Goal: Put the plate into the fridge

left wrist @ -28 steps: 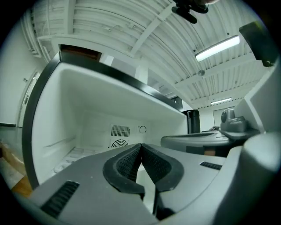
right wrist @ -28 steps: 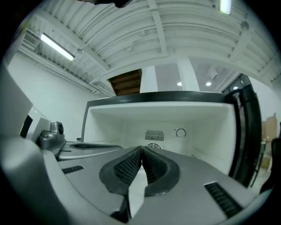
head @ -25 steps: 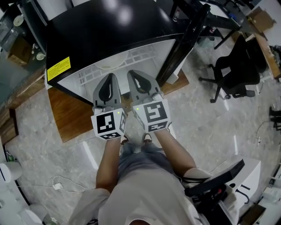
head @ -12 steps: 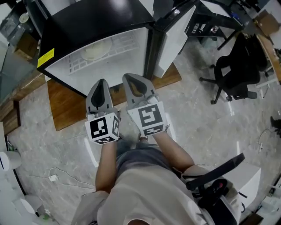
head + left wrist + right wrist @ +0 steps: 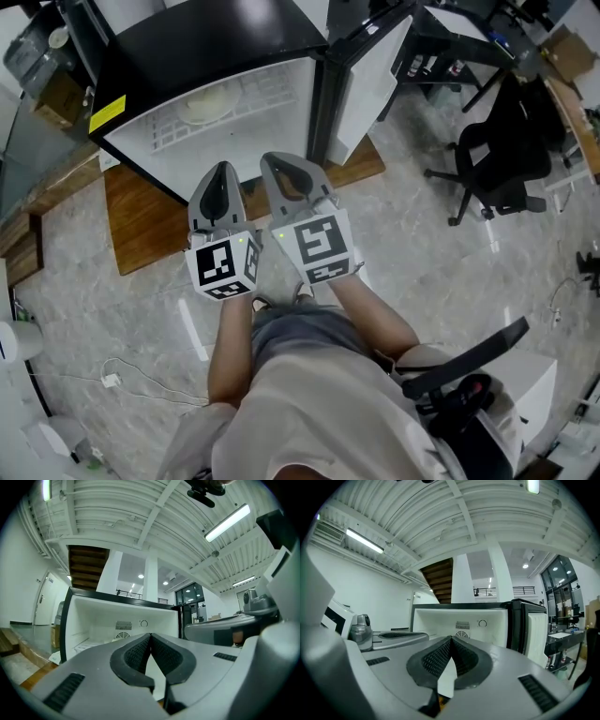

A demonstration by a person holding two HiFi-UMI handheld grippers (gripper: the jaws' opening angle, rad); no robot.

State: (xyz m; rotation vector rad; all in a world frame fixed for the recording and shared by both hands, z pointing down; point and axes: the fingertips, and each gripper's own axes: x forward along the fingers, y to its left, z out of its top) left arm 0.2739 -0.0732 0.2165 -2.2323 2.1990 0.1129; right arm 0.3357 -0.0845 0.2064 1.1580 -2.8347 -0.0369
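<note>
A black fridge (image 5: 206,47) stands open, its door (image 5: 366,84) swung to the right. A pale plate (image 5: 204,107) lies on the white wire shelf inside. My left gripper (image 5: 222,170) and right gripper (image 5: 276,160) hang side by side just in front of the opening, both pointing level at it. Each is shut with nothing held. In the left gripper view the pads meet at the tip (image 5: 150,634) before the white fridge interior (image 5: 117,618). The right gripper view shows the same, its tip (image 5: 451,639) shut in front of the fridge (image 5: 459,616).
The fridge sits on a wooden board (image 5: 141,220) on a marble floor. A black office chair (image 5: 506,150) stands at the right, another chair (image 5: 469,375) behind the person. A wooden ledge (image 5: 37,187) and boxes lie at the left.
Both grippers have drawn back from the fridge opening, where their tips were a second ago. The plate has stayed on the shelf. Both stay shut.
</note>
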